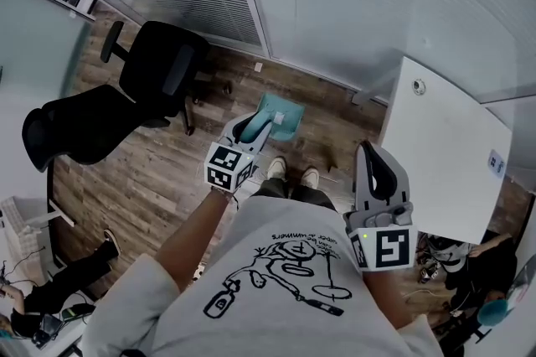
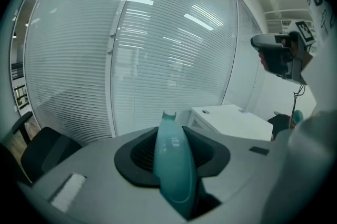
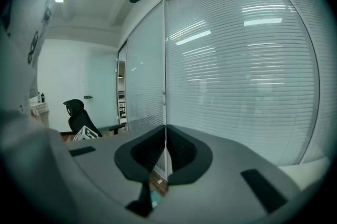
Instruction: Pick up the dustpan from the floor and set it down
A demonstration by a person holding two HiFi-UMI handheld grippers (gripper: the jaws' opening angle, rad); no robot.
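1. Above the wooden floor (image 1: pixel 151 188), near the middle of the head view, the left gripper (image 1: pixel 254 127) is clamping the dustpan (image 1: pixel 279 116) by its teal handle. Its jaws are standing partly apart and pressing on the handle from both sides.
2. The pan is hanging at 1 o'clock from that gripper, and at 12 o'clock from the person's shoes (image 1: pixel 293 172), close to them. Whether it is touching the floor cannot be told.
3. In the left gripper view, the handle (image 2: pixel 174 165) is filling the gap between the jaws of the left gripper (image 2: pixel 171 131) and pointing toward 12 o'clock.
4. The right gripper (image 1: pixel 374 162) is hovering at 4 o'clock from the dustpan, well apart from it. In its own view the right gripper (image 3: pixel 166 152) is showing its jaws meeting at the tips and holding nothing.
5. A black office chair (image 1: pixel 159 70) is standing at 10 o'clock from the dustpan, and a white table (image 1: pixel 452 154) is sitting at 3 o'clock from the right gripper.
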